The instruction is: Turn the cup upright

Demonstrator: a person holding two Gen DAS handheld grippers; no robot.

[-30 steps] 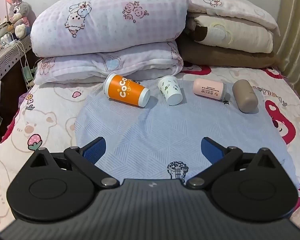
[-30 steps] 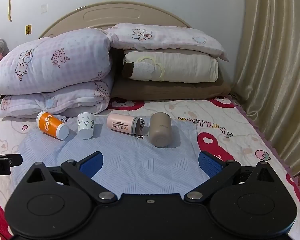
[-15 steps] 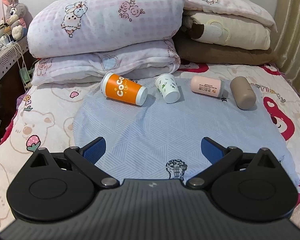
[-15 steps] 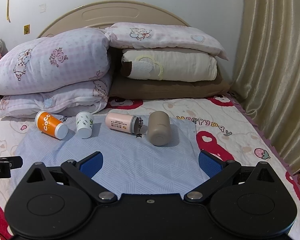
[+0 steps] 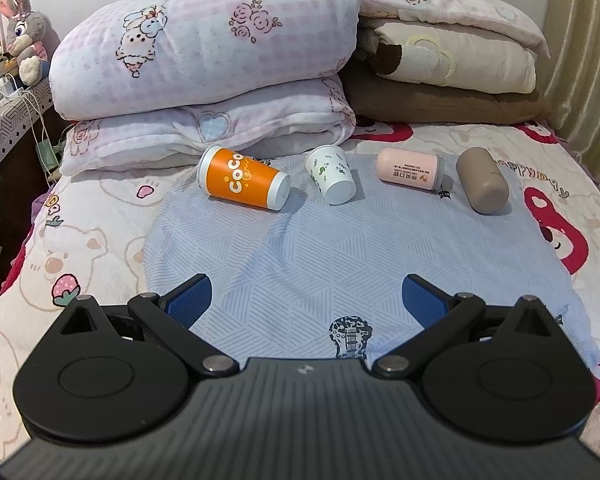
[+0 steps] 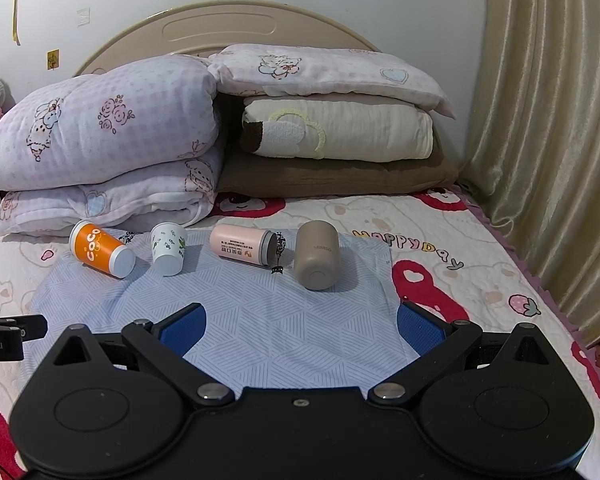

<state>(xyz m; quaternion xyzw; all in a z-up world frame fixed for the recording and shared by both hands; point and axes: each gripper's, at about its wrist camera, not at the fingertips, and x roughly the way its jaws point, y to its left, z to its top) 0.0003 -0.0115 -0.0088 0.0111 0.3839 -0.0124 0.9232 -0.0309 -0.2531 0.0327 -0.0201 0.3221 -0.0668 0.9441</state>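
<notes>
Cups, orange (image 5: 242, 180) & white (image 5: 332, 176), lie sideways, seemingly lidded; both grippers (image 5: 305, 298) (image 6: 300, 322) spread wide, empty.

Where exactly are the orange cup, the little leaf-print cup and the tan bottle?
orange cup (image 5: 242, 179), left wrist view, on its printed side wall.
leaf-print cup (image 5: 329, 171), left wrist view, on its side wall.
tan bottle (image 6: 315, 254), right wrist view, on its rounded body.
</notes>
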